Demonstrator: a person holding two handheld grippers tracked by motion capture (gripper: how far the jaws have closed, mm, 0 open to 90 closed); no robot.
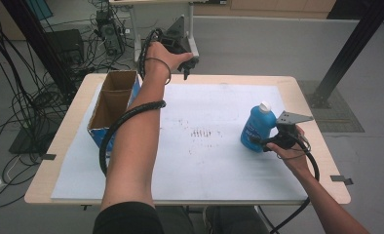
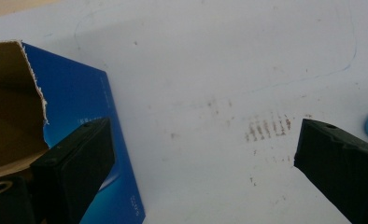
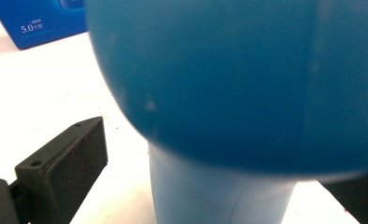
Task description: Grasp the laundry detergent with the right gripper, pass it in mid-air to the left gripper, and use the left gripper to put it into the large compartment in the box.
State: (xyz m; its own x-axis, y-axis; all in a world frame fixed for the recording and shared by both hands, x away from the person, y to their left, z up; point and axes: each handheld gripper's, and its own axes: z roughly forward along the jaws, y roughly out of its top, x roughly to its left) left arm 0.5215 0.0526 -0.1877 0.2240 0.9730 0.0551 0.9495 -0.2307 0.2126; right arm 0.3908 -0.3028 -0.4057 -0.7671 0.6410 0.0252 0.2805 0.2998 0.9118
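Between the right gripper jaws, spread around it, the blue bottle is standing upright at table right; beside the open cardboard box, the left gripper is gaping empty above the white sheet.

**Table, box, bottle and floor clutter**

A white sheet is being carried by the wooden table. An open blue cardboard box is being kept near the sheet's far left corner, and a blue bottle with a white cap near its right edge. Black cables are being left strewn over the floor beyond the table's left edge.
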